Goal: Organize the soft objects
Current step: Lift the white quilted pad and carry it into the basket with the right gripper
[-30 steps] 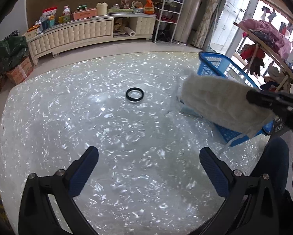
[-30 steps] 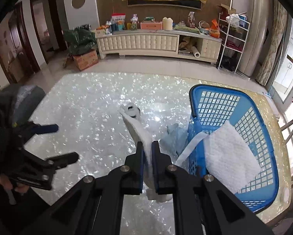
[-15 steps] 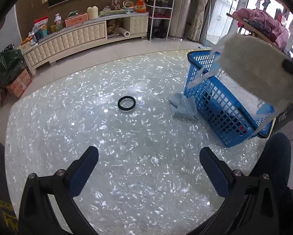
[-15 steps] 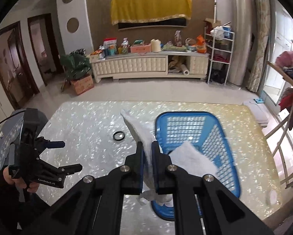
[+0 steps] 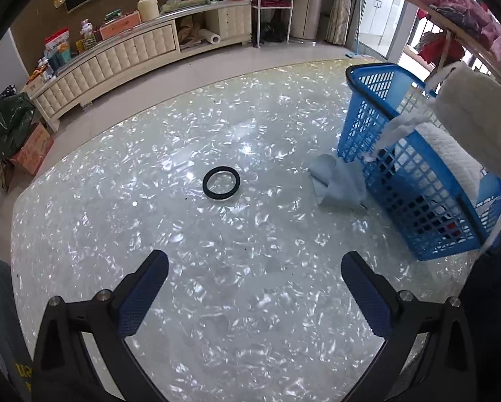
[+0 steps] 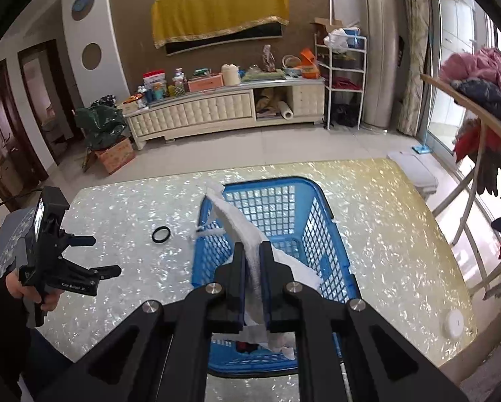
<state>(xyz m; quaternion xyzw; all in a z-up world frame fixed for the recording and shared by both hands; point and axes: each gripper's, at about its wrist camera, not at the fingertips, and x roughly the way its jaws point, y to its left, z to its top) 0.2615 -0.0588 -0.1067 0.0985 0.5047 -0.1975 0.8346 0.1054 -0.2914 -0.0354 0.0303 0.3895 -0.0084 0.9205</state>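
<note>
My right gripper (image 6: 253,251) is shut on a white fluffy cloth (image 6: 232,216) and holds it above the blue basket (image 6: 320,214). The same cloth (image 5: 478,117) hangs at the right edge of the left wrist view, over the basket (image 5: 361,124). Another white cloth (image 5: 451,157) lies inside the basket. A light blue cloth (image 5: 337,184) lies crumpled on the table beside the basket's left wall. My left gripper (image 5: 254,284) is open and empty above the near table; it also shows in the right wrist view (image 6: 106,256).
A black ring (image 5: 221,182) lies on the pearly white table (image 5: 150,201) left of the blue cloth. A small white round disc (image 6: 454,322) sits near the table's right corner. A clothes rack (image 6: 478,107) stands to the right.
My right gripper has carried the white cloth further right and over the basket. My left gripper has stayed open, its view shifting slightly.
</note>
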